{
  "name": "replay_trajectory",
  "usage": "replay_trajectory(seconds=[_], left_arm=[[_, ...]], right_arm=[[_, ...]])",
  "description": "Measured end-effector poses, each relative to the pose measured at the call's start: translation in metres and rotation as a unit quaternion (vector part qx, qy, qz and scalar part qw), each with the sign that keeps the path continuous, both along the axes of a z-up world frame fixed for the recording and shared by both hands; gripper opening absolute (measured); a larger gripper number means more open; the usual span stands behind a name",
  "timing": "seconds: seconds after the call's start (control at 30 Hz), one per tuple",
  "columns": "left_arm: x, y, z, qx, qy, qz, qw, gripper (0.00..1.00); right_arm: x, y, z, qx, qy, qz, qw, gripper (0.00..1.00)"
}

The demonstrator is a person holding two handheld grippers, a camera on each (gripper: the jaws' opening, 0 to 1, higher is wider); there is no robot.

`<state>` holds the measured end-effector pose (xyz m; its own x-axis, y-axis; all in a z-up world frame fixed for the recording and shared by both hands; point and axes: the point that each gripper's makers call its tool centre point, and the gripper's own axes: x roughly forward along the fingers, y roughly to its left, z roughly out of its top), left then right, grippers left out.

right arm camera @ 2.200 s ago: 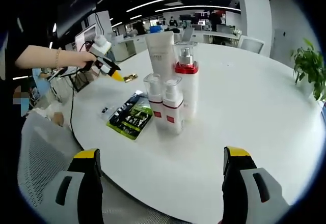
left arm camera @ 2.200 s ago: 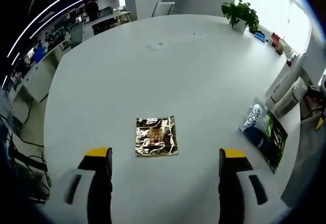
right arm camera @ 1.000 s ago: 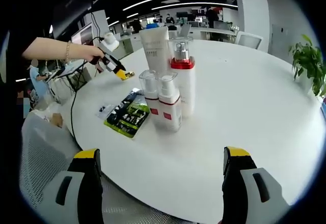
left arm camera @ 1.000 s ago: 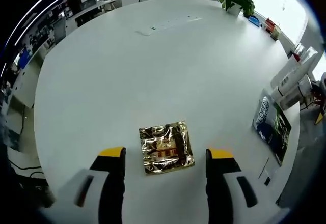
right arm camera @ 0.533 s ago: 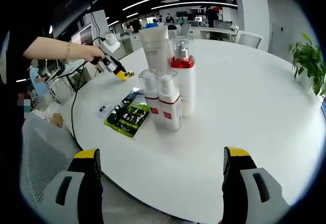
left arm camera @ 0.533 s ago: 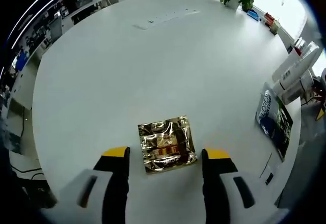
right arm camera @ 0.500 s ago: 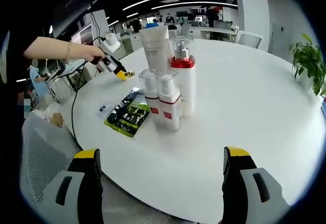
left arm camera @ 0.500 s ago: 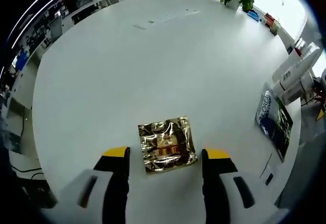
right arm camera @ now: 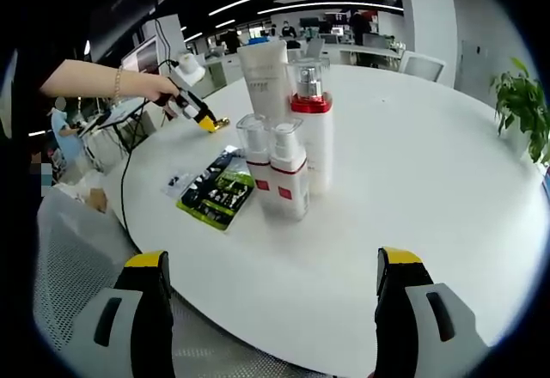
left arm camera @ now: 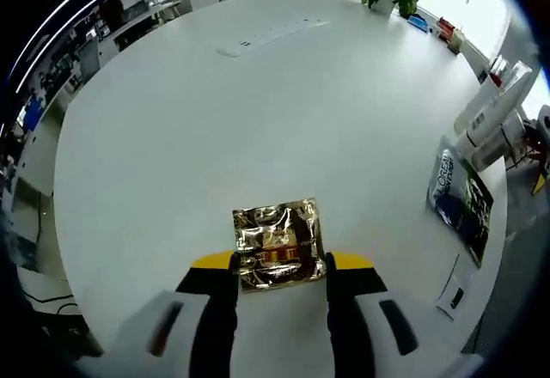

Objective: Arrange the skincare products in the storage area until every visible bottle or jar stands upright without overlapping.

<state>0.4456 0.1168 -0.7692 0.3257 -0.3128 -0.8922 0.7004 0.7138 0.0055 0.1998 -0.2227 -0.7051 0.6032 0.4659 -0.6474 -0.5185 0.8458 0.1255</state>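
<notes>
Since 2.2 s ago, the left gripper [left arm camera: 279, 268] has advanced and its yellow-tipped jaws have narrowed from wide apart to a close bracket around the near edge of the crinkled gold foil sachet [left arm camera: 277, 242], which lies flat on the round white table [left arm camera: 258, 112]. Whether the jaw tips already press the foil cannot be told; they stand just beside its two near corners, one on each side. Right of the sachet, well apart, a dark blue-and-green flat printed packet [left arm camera: 461, 206] lies at the table edge. In the right gripper view, the right gripper [right arm camera: 271, 288] hangs with jaws wide apart and nothing between them. Beyond it stand two small clear pump bottles with red labels [right arm camera: 275, 172], touching side by side; just behind them are a taller clear pump bottle with a red collar [right arm camera: 313, 124] and a tall white squeeze tube [right arm camera: 262, 73], all upright. Farther left, the left gripper shows again in a person's hand [right arm camera: 146, 86]. To grip well, the jaws should probably close squarely on the sachet's near edge, low to the table, since thin foil is likely to slip or buckle.
</notes>
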Motion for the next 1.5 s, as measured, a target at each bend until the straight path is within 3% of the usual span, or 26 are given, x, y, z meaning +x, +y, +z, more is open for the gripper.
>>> replay_trajectory(seconds=[0.33,0.37,0.53,0.7,0.8,0.9,1.03,1.17,1.27,1.33,1.43,1.5], left_arm=[[-0.004,-0.004,0.012,-0.017,-0.018,-0.004,0.9997,0.34],[-0.01,-0.007,0.023,-0.019,-0.019,-0.004,0.9996,0.34],[-0.012,-0.002,0.023,-0.016,-0.024,-0.008,0.9996,0.34],[-0.024,-0.002,0.034,-0.022,-0.037,-0.017,0.9989,0.34],[-0.046,-0.007,0.048,-0.02,-0.048,-0.029,0.9982,0.35],[-0.044,-0.011,0.049,-0.019,-0.056,-0.037,0.9976,0.35],[-0.067,-0.016,0.069,-0.021,-0.063,-0.05,0.9965,0.35],[-0.073,-0.019,0.075,-0.023,-0.071,-0.067,0.9949,0.35],[-0.082,-0.026,0.086,-0.012,-0.092,-0.105,0.9901,0.35],[-0.09,-0.029,0.089,-0.014,-0.09,-0.121,0.9885,0.35],[-0.105,-0.041,0.101,-0.022,-0.094,-0.139,0.9856,0.35],[-0.114,-0.046,0.105,-0.018,-0.098,-0.154,0.9831,0.35]], right_arm=[[0.002,0.003,0.01,0.027,-0.011,0.0,0.9996,0.99],[0.003,0.003,0.011,0.03,-0.012,-0.001,0.9995,0.99],[0.002,0.01,0.023,0.042,-0.023,0.002,0.9989,0.99],[-0.003,0.024,0.046,0.063,-0.041,0.016,0.997,0.99],[-0.002,0.034,0.067,0.084,-0.057,0.023,0.9945,0.99],[0.01,0.044,0.096,0.113,-0.1,0.021,0.9883,0.99],[0.024,0.053,0.122,0.109,-0.128,0.046,0.9847,0.94],[0.033,0.067,0.138,0.105,-0.145,0.074,0.9811,0.95],[0.036,0.083,0.146,0.103,-0.153,0.103,0.9775,0.92],[0.037,0.094,0.142,0.088,-0.14,0.133,0.9774,0.88],[0.043,0.113,0.147,0.074,-0.156,0.163,0.9714,0.86],[0.045,0.126,0.151,0.086,-0.155,0.174,0.9687,0.86]])
